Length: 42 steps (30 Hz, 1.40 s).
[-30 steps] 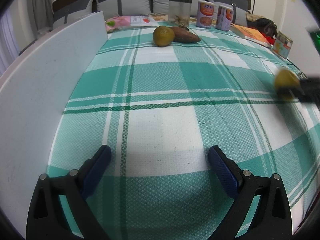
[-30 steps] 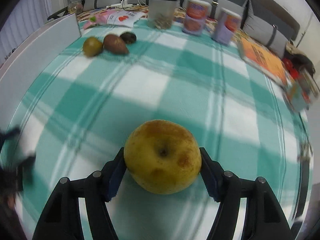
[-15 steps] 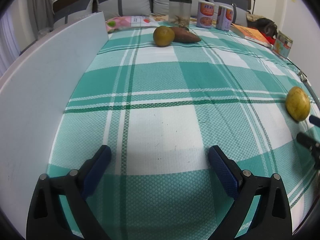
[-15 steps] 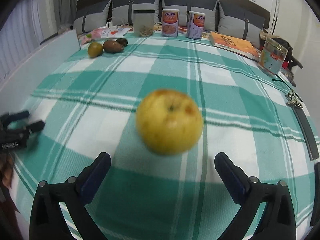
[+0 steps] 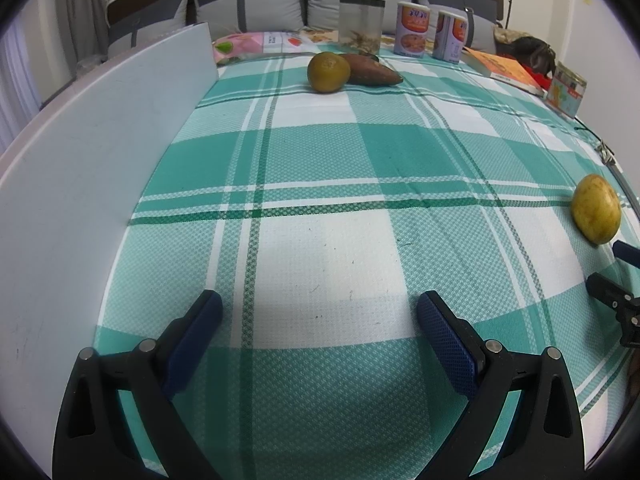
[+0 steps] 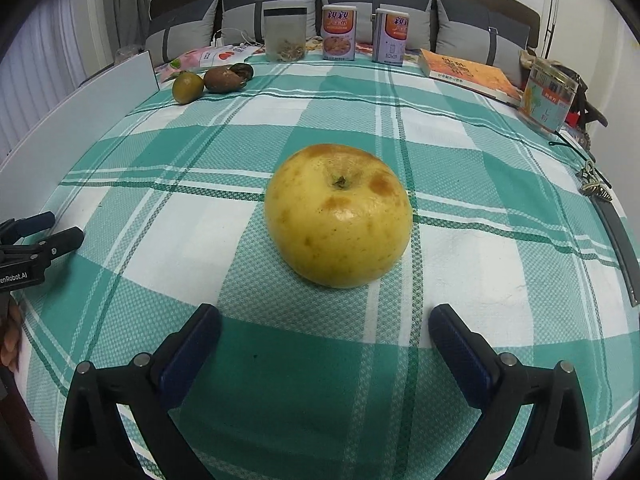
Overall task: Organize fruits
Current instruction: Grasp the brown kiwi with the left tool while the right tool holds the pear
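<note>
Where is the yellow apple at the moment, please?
The yellow apple sits on the checked tablecloth just ahead of the open right gripper, touching neither finger; in the left wrist view it lies at the far right.

Both views are evenly and softly lit from above, without harsh glare. A faint sheen is seen on the yellow, brown-spotted apple (image 6: 338, 216), and only a weak shadow is cast beneath it. Sharp focus is held throughout (no motion blur). Straight lines are bowed by fisheye distortion, and the corners are darkly vignetted.
</note>
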### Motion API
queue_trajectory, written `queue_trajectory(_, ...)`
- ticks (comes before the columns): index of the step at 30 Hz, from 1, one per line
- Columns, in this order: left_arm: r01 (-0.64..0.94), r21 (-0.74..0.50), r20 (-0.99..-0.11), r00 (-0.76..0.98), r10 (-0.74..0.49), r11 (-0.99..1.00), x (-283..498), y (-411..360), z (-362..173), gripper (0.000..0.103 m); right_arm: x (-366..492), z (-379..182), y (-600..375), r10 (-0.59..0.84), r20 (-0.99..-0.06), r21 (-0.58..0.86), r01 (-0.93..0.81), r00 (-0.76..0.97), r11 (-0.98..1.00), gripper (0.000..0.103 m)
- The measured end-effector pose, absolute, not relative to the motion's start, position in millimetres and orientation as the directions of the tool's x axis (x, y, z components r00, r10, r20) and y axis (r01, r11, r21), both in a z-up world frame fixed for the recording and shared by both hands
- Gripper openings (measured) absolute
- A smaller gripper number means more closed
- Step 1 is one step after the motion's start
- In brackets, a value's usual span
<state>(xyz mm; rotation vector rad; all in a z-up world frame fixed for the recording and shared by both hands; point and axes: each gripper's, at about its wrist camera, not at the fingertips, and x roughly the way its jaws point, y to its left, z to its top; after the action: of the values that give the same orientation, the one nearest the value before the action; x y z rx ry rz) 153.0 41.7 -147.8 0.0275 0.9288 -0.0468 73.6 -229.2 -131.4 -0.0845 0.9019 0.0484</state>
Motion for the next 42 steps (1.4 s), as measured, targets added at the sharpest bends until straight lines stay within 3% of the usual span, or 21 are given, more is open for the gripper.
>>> queue_trajectory(6, 0.101, -0.070, -0.808, 0.578, -0.116, 0.992, 182.6, 43.9, -138.4, 0.098, 73.8, -131.2, -229.4, 0.007, -0.785, -0.053, -0.078, 0.619, 0.996, 0.103)
queue_trajectory(9, 0.112, -0.132, -0.798, 0.578, -0.173, 0.985, 240.0, 46.7, -126.0, 0.098, 74.3, -131.6, -229.9, 0.009, -0.786, -0.050, -0.079, 0.618, 0.996, 0.103)
queue_trajectory(16, 0.092, -0.059, -0.791, 0.604, -0.103, 0.994, 356.8, 37.2, -120.5, 0.096, 74.0, -131.9, -230.0, 0.009, -0.787, -0.050, -0.079, 0.617, 0.996, 0.103)
queue_trajectory(20, 0.083, -0.043, -0.785, 0.614, -0.085, 0.996, 386.7, 33.1, -125.1, 0.095, 74.0, -131.8, -230.0, 0.009, -0.787, -0.050, -0.079, 0.617, 0.996, 0.103)
queue_trajectory(21, 0.083, -0.048, -0.780, 0.620, -0.089, 0.995, 390.3, 33.4, -126.7, 0.091, 74.0, -131.8, -230.0, 0.009, -0.787, -0.050, -0.078, 0.617, 0.996, 0.103)
queue_trajectory(22, 0.086, -0.052, -0.775, 0.624, -0.095, 0.995, 390.7, 33.1, -127.6, 0.065, 74.0, -131.8, -230.3, 0.009, -0.787, -0.050, -0.078, 0.617, 0.996, 0.103)
queue_trajectory(23, 0.093, -0.063, -0.774, 0.624, -0.108, 0.994, 391.1, 33.6, -128.8, 0.050, 74.0, -131.9, -230.4, 0.009, -0.787, -0.050, -0.078, 0.617, 0.996, 0.103)
queue_trajectory(29, 0.090, -0.130, -0.759, 0.632, -0.158, 0.987, 363.7, 38.9, -125.3, 0.050, 74.3, -131.6, -230.4, 0.009, -0.787, -0.050, -0.079, 0.616, 0.996, 0.103)
queue_trajectory(35, 0.191, -0.165, -0.726, 0.641, -0.250, 0.968, 264.9, 35.3, -96.6, 0.050, 74.2, -131.5, -231.0, 0.009, -0.787, -0.050, -0.078, 0.616, 0.996, 0.103)
queue_trajectory(42, 0.226, -0.167, -0.806, 0.530, -0.264, 0.960, 164.1, 25.0, -116.8, 0.050, 73.9, -131.7, -231.1, 0.008, -0.787, -0.051, -0.077, 0.617, 0.996, 0.103)
